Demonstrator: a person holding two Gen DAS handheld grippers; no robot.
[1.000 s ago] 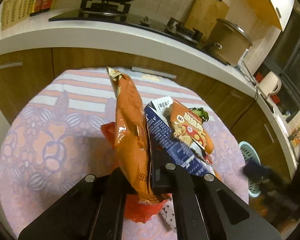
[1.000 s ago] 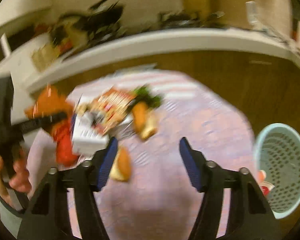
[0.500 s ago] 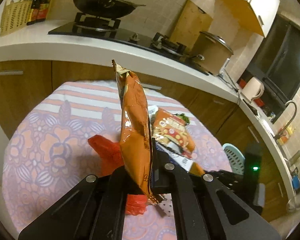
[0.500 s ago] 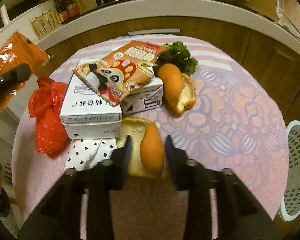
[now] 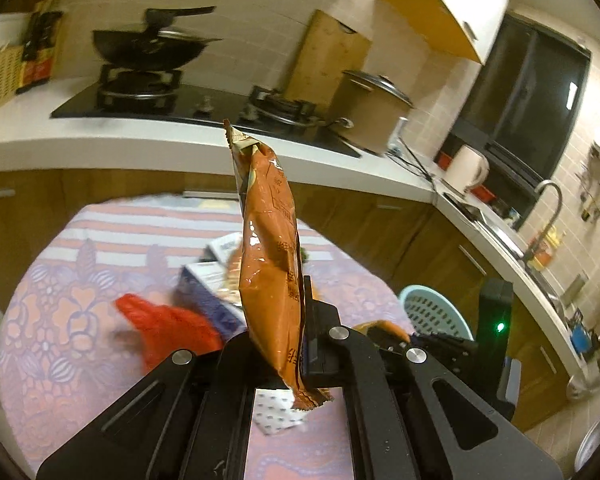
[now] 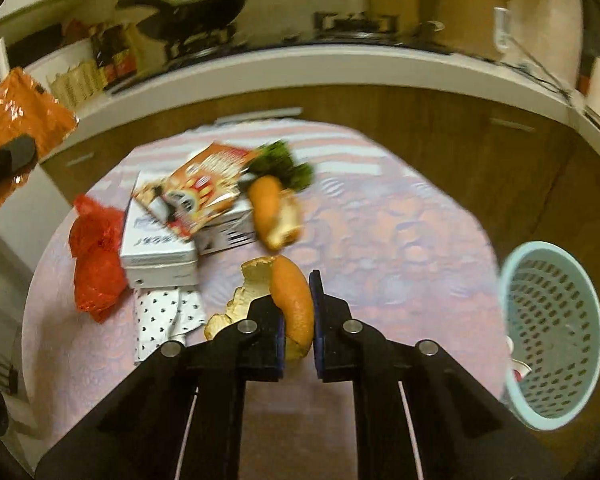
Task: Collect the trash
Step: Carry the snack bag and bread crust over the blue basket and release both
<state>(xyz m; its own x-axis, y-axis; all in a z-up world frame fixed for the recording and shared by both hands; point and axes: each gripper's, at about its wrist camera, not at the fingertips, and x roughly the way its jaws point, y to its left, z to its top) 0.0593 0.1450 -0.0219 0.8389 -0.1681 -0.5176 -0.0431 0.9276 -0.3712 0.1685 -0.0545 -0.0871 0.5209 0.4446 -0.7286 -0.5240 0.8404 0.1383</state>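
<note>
Kitchen; round floral-cloth worktop [image 6: 400, 240]. Left gripper [image 5: 284, 344] clamps glossy orange foil snack bag [image 5: 270, 264]; right gripper [image 6: 296, 320] clamps curved orange peel [image 6: 294, 300]; perforated pale-blue plastic basket [image 6: 552, 332] at 3 o'clock.

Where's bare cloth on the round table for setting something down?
Free: the right half of the patterned tablecloth, between the loose orange peel and the pale blue perforated basket; also the near edge in front of the right gripper. Crowded: the left-centre, with white cartons, red plastic bag and polka-dot wrapper.
</note>
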